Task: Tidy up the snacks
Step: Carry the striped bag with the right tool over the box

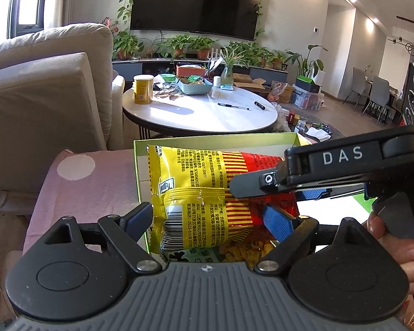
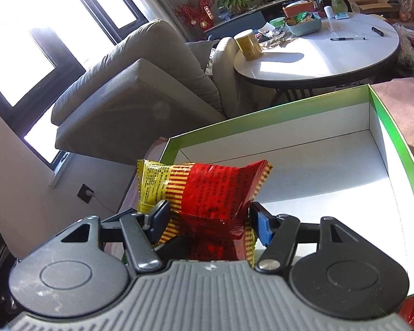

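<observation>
Living room: white round table (image 1: 179, 115), beige sofa (image 1: 41, 88).

Daylight blows out the window (image 2: 19, 55), throws sunlit patches on the round table (image 2: 345, 55); fisheye edges curve, focus sharp.

The snack bag (image 1: 207, 193) is yellow at one end and red at the other, with a band of red-and-yellow stripes between; it carries dark print and a black-and-white barcode. The box (image 2: 289, 115) has green walls outside and a white inside. The cloth (image 1: 91, 182) beneath is dusty pink with a white dot. The round counter (image 1: 201, 113) is white. The canister (image 1: 143, 89) is yellow. The gripper pads (image 1: 276, 218) are blue.
</observation>
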